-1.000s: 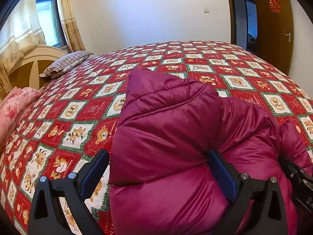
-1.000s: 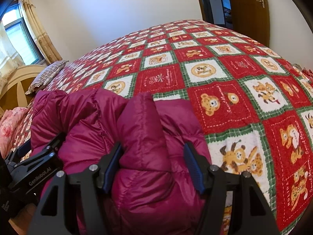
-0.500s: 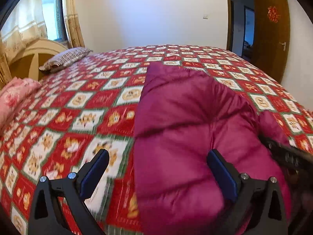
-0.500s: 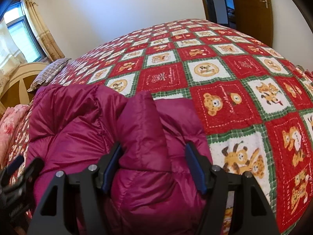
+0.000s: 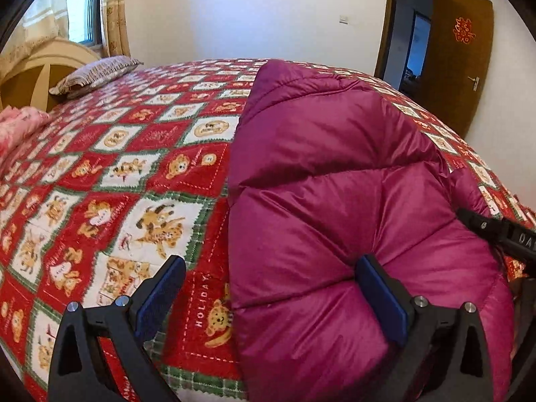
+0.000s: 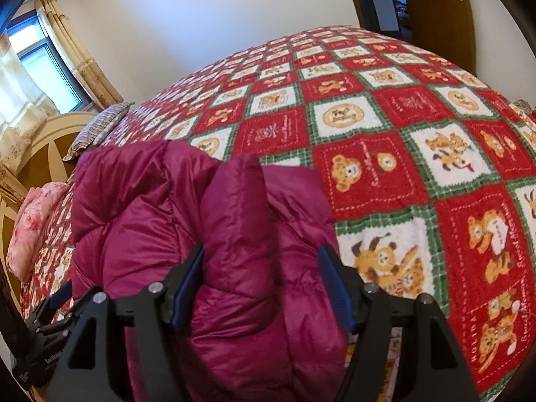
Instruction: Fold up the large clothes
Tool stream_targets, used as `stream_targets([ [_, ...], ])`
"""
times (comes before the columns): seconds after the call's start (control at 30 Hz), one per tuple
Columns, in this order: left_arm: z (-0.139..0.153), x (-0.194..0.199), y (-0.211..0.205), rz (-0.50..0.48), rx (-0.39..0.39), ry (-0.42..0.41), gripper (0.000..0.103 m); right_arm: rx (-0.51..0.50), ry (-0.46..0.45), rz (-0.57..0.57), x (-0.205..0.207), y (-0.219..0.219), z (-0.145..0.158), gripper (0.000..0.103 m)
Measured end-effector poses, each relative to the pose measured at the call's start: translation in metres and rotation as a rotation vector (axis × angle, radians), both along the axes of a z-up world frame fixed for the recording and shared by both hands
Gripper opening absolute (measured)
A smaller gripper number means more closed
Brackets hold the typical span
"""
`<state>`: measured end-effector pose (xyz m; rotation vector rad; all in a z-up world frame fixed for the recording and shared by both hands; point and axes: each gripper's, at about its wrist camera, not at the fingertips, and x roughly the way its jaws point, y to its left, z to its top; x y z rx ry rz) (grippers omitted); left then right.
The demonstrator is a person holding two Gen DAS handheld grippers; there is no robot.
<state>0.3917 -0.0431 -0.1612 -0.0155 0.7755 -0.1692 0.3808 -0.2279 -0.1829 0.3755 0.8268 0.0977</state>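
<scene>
We see the puffy maroon jacket (image 6: 234,234) bunched between our right gripper (image 6: 261,284) pads, half-open; left gripper (image 5: 268,294) gapes beside its left edge

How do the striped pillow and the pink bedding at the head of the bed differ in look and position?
The striped pillow has fine grey-brown stripes; the pink bedding has a rosy floral print. The pillow lies flat on the quilt, farther from the camera; the bedding is bunched up at the bed's edge, nearer. Both rest near the headboard.

readable text on the bedspread
"holiday" stands on the bedspread (image 5: 204,298) squares; "genrobot" partly shows on the left claw (image 6: 50,321) body.
</scene>
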Motion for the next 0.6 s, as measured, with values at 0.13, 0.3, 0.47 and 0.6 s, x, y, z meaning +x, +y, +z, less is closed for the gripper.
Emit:
stream_targets([
  [0.13, -0.0034, 0.0037, 0.0030, -0.006, -0.032, 0.024, 0.102, -0.002, -0.006, 0.011, 0.0014, 0.0038, -0.0051, 0.070],
  [0.3, -0.0055, 0.0052, 0.0011, -0.018, -0.046, 0.036, 0.102, 0.013, -0.020, 0.018, -0.0001, 0.0012, -0.0078, 0.071],
  [0.47, -0.0060, 0.0083, 0.0002, -0.028, -0.053, 0.039, 0.102, 0.016, -0.025, 0.024, -0.0004, 0.0017, -0.0085, 0.071],
  [0.6, -0.0065, 0.0096, -0.0014, -0.035, -0.057, 0.040, 0.102, 0.021, -0.028, 0.025, -0.0009, 0.0013, -0.0095, 0.071],
])
